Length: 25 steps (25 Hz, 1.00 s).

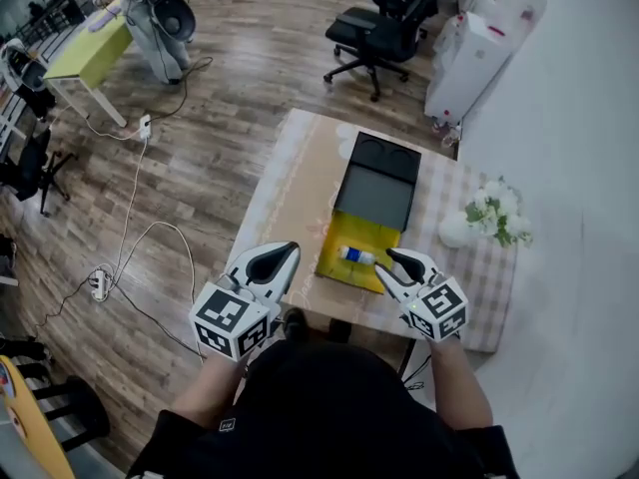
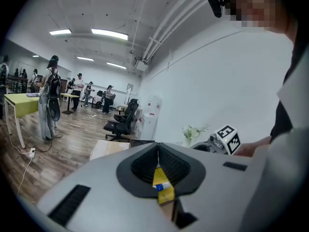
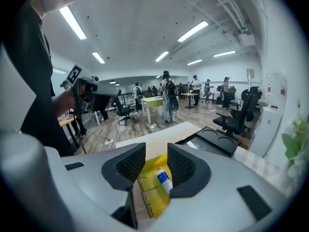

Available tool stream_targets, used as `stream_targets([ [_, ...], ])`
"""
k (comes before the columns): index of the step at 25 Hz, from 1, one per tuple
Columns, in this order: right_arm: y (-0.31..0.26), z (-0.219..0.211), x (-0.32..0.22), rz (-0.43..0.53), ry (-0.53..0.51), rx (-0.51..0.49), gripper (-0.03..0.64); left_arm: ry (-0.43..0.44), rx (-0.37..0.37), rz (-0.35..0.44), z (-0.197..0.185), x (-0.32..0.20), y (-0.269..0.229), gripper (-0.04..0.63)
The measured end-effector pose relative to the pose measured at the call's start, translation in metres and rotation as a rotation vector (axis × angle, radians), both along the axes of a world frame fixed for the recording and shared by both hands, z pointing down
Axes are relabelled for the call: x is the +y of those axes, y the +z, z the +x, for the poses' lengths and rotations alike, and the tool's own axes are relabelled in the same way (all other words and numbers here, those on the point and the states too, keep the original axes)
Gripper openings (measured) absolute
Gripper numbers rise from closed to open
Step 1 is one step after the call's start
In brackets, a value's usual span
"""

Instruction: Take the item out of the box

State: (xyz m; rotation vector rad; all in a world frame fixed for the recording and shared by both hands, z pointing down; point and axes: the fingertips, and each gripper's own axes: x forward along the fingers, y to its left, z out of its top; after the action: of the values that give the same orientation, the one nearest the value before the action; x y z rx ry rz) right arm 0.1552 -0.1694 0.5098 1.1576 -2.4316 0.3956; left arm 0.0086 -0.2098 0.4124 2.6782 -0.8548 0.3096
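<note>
A small white-and-blue tube point(image 1: 356, 255) lies in the open yellow box point(image 1: 337, 239) on the checked surface point(image 1: 446, 259). The right gripper point(image 1: 396, 263) has its fingers spread and empty just beside the tube; the left gripper point(image 1: 282, 258) has its fingers pressed together, empty

Wood-plank floor point(image 1: 230, 78), white wall point(image 1: 589, 118), black office chair point(image 1: 384, 28), green table point(image 1: 95, 53), ceiling strip lights point(image 2: 108, 33).

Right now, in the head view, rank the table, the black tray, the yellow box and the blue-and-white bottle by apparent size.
1. table, clearly largest
2. black tray
3. yellow box, only a little smaller than the tray
4. blue-and-white bottle, by far the smallest, lying inside the box
</note>
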Motion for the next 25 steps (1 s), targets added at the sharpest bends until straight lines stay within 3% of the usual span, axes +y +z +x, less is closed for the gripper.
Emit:
stream_targets([
  [14,0.109,-0.015,-0.023,-0.215,-0.198,0.181,0.165,-0.085,-0.034,-0.102,-0.016,0.02,0.037,0.015],
  [25,0.188,-0.023,-0.03,-0.325,-0.318,0.442,0.169,-0.203,-0.026,-0.115,-0.053,0.031,0.037,0.015],
])
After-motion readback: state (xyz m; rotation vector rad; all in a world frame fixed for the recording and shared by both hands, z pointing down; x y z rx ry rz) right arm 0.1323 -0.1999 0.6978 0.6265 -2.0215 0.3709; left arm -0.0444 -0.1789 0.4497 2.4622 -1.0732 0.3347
